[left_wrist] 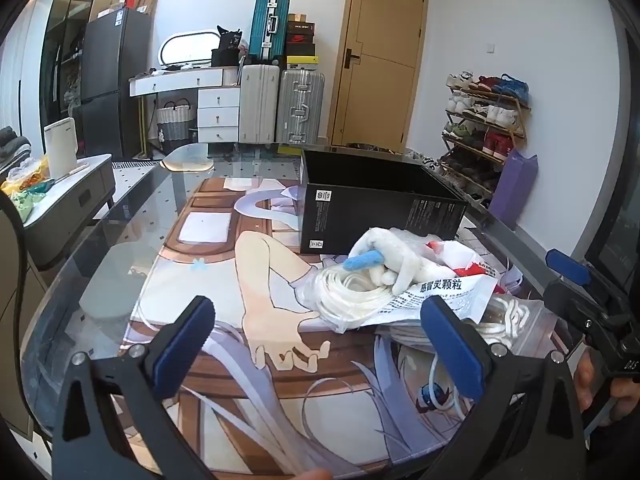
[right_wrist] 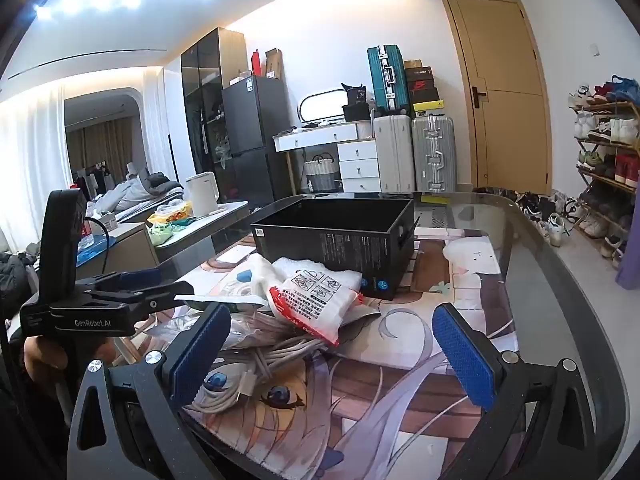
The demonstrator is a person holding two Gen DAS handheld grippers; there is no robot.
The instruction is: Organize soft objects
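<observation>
Both my left gripper [left_wrist: 316, 344] and right gripper [right_wrist: 332, 348] gape wide, holding nothing, above the printed mat [left_wrist: 224, 280]. Soft pile, white plush toy [left_wrist: 384, 256], medicine bag [right_wrist: 316, 304] and coiled cables [right_wrist: 256, 360], lies just before the open black box [right_wrist: 340, 240]. Nothing looks packed yet, so I judge 1 item needs pinching and lifting in.

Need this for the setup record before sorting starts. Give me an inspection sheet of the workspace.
Surface: glass table with a printed cartoon mat on it.
Job's things: white plush toy, red-and-white packet and bagged white cords heaped before an open black box.
Clutter: clear zip bag beside the heap.
Grippers: left tool open, holding nothing; right tool open, holding nothing, above the mat.
Cables: loose white cable near the right tool.
Surroundings: suitcases, shoe rack, closed door, fridge.
</observation>
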